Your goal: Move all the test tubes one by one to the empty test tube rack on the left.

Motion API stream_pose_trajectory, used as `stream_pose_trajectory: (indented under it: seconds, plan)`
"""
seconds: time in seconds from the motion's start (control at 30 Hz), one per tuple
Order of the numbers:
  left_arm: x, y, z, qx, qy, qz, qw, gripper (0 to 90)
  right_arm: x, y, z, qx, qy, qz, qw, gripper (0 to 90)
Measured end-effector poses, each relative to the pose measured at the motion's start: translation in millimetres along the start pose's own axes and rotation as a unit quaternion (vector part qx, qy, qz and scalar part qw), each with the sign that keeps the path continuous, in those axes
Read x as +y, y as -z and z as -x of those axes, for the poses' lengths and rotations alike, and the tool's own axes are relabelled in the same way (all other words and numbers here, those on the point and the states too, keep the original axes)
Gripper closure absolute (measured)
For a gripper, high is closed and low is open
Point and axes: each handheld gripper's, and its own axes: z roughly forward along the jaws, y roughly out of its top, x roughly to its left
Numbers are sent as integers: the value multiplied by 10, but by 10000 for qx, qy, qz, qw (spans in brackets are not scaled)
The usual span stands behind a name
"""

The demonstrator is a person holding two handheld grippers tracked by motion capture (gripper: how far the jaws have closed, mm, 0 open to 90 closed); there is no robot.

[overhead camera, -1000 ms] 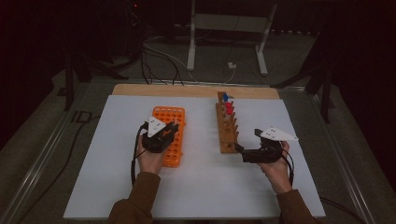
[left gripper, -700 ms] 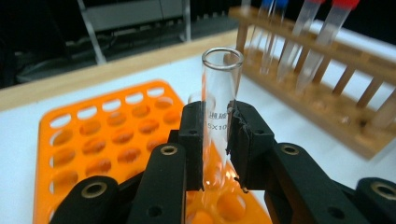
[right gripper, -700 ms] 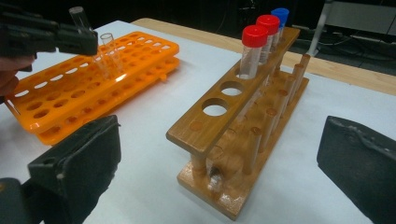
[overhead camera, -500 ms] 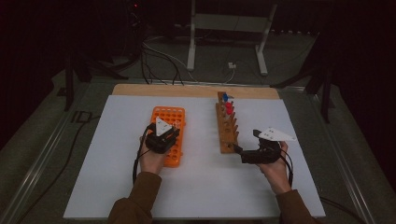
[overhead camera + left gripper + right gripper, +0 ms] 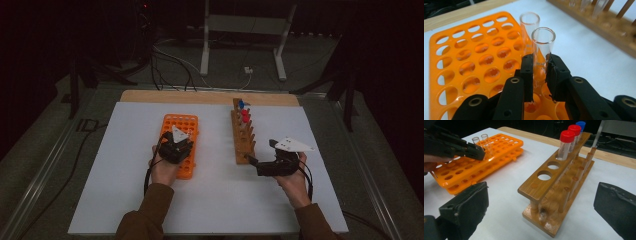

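Here, left gripper (image 5: 539, 72) clamped on upright glass test tube (image 5: 542, 50) in orange rack (image 5: 461, 62); wooden rack (image 5: 559, 185) lay rightward, nearer wide-open right gripper (image 5: 541, 212).

Overhead light: I see a dim, murky room, only the white table (image 5: 210, 200) lit.
Gripper views: brighter; near jaws blurred.

A wooden tube rack (image 5: 243, 136) stood right of centre on the white table top (image 5: 210, 205), running from near to far. At its far end it held two red-capped tubes (image 5: 567, 143) and a blue-capped tube (image 5: 580, 126). Beyond the table's wooden far edge (image 5: 210, 96), cables (image 5: 175, 65) lay on the floor beside a grey metal stand (image 5: 242, 30).
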Motion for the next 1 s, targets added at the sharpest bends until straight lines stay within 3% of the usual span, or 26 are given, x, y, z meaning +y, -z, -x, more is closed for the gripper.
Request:
stream_pose_trajectory:
  seconds: [0.13,0.3,0.37,0.53,0.63,0.7,0.87,1.0]
  plan:
    - [-4,0,-38,-48,186,-3,9998,750,0,-3,-1,14,2,2,10000,1]
    - [-23,31,-46,-83,247,127,9996,587,-1,-1,6,20,-2,9,10000,1]
    - [-37,60,-63,-185,396,276,9987,540,-1,1,9,16,-17,5,10000,1]
    - [-54,181,-94,-257,650,551,9960,287,1,4,12,12,-15,17,10000,1]
    - [-74,282,-101,-409,874,792,9922,144,2,2,9,7,-10,7,10000,1]
    - [-87,345,-100,-510,880,876,9910,70,10,9,10,2,-27,15,10000,1]
    - [-89,521,-97,-578,853,1177,9877,25,42,20,-1,-5,-3,50,10000,1]
    - [-106,607,-93,-590,911,1204,9868,24,84,17,-13,-4,16,62,10000,1]
